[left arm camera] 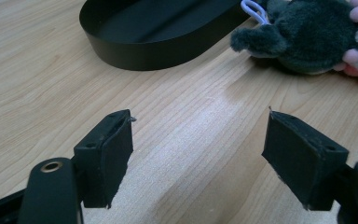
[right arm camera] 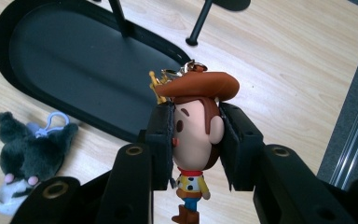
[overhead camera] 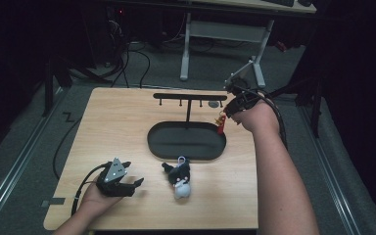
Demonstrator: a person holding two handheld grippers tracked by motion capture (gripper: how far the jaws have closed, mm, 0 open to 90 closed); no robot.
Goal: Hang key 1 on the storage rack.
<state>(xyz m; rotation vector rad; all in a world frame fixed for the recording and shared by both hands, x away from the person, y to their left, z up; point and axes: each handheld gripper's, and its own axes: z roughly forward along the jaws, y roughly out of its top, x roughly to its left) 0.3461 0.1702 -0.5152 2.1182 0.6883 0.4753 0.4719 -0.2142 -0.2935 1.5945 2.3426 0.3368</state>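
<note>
right gripper (right arm camera: 196, 144) fingers clamped on cowboy figurine keychain's (right arm camera: 196, 135) head, above tabletop's (overhead camera: 122, 127) right edge. left gripper (left arm camera: 198, 158) near front-left corner, fingers apart, nothing between.

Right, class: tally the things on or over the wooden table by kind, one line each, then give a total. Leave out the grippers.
Keychain toys: 2, the cowboy figure and the grey plush toy
Black oval tray: 1
Black hook rack: 1
Total: 4
</note>
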